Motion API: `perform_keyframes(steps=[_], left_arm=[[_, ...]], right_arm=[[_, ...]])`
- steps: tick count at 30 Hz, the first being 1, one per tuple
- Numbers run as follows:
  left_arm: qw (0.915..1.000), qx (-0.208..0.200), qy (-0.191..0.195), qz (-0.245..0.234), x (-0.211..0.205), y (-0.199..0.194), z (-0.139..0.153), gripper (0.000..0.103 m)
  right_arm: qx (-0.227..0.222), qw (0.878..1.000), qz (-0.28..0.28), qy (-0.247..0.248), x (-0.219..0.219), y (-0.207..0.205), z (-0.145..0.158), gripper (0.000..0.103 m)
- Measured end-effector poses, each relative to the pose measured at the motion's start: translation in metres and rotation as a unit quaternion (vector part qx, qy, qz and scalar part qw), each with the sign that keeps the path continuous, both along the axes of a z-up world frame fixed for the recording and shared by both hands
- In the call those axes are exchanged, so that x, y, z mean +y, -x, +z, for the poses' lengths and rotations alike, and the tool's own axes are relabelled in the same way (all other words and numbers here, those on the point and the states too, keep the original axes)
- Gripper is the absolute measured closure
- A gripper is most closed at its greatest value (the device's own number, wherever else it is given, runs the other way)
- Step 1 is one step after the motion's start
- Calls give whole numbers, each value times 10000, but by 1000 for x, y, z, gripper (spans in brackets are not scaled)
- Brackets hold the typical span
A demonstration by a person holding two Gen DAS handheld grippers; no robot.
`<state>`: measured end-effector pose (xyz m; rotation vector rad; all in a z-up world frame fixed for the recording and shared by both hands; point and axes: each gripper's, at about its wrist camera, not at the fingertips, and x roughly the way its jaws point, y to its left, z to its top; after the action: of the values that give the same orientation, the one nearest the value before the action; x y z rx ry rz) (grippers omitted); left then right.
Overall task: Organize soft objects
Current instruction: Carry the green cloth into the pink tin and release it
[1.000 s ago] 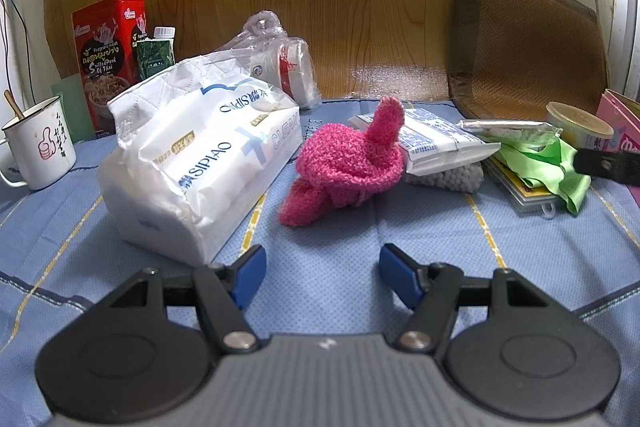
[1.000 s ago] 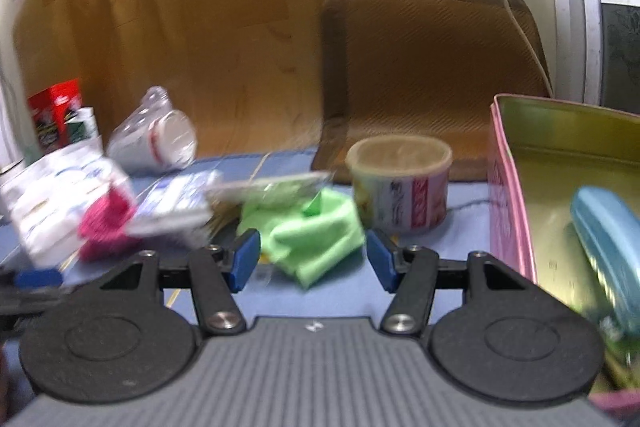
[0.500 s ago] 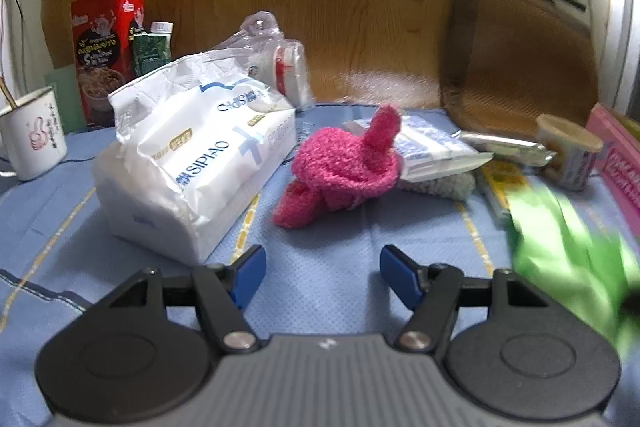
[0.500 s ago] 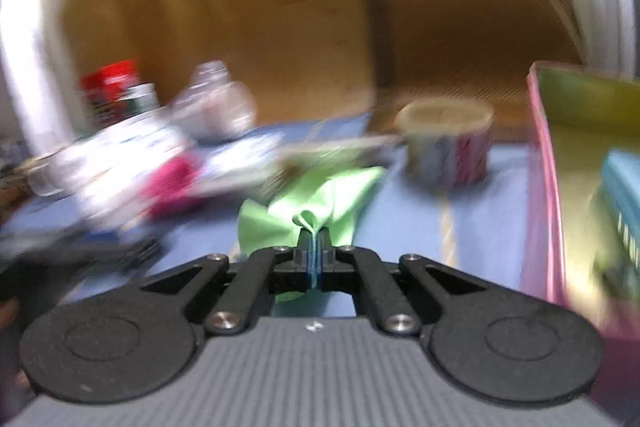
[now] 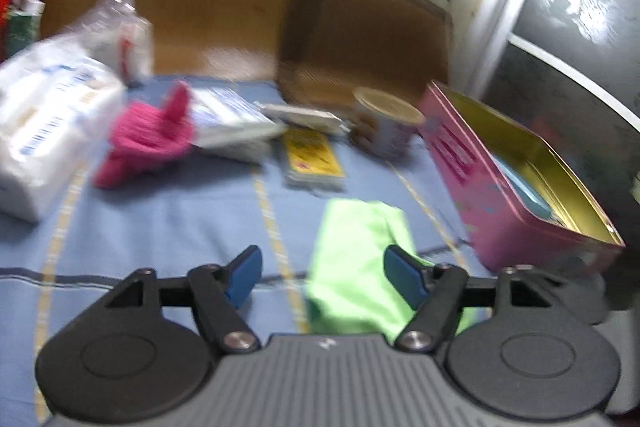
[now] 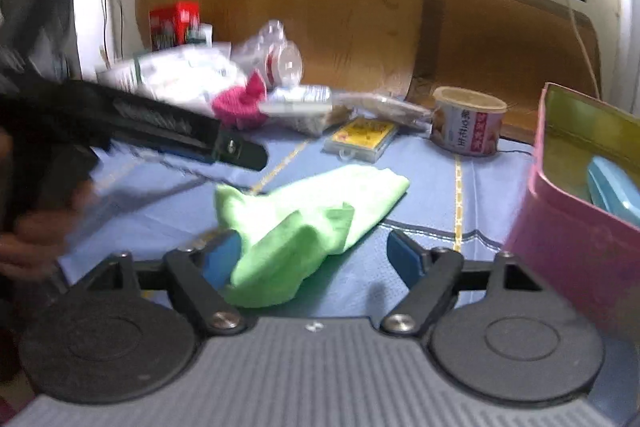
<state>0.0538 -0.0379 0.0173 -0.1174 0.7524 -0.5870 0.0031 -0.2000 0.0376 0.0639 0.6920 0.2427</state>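
A green cloth lies crumpled on the blue tablecloth in front of my right gripper, which is open with the cloth's near end between its fingers. In the left wrist view the green cloth lies between the fingers of my open left gripper. A pink knitted item lies farther back left, next to a white tissue pack; the pink item also shows in the right wrist view. The left gripper's body crosses the right wrist view at left.
An open pink tin with a blue case inside stands at right, also in the right wrist view. A small round can, a yellow card pack, plastic packets, a red box and a brown cushion stand behind.
My right gripper, shut on the green cloth half a second ago, has opened and the cloth now lies on the tablecloth nearer the front. My left gripper swung right toward the cloth.
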Motion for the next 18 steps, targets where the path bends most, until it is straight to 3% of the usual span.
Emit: perform_keyframes(steps=[1,2,3,4,5,6,8,12,18], left_arm=[[9999,112,-34,-93,-7,-2,-3,31],[9996,219,-72,-167,-13,-3,-6,33],[9991,344,-110,-241,-18,-4,-10,38],[9993,227,-158,-251,-23,0,-10,55],[9986,284,-180,-418,-29,2,-11,64],[9979,339,-118,-535,-33,5,-9,74],[9968,363,63,-705,-38,8,-1,79],[9945,-157,219,-1012,-63,17,37,79],[9818,-806,300,-1694,-139,18,77,79]], right_arm=[[68,9999,84,-42,2,-3,-3,24],[22,9998,123,-176,1,-2,-4,38],[-29,9995,241,-207,4,-2,-4,62],[-85,9991,366,-181,7,0,-2,79],[-139,9989,425,-116,11,3,-1,96],[-257,9988,411,51,14,8,-1,96],[-490,9979,364,234,15,16,1,97],[-1155,9928,-70,319,-1,33,20,97],[-1935,9720,-1036,836,-51,43,45,96]])
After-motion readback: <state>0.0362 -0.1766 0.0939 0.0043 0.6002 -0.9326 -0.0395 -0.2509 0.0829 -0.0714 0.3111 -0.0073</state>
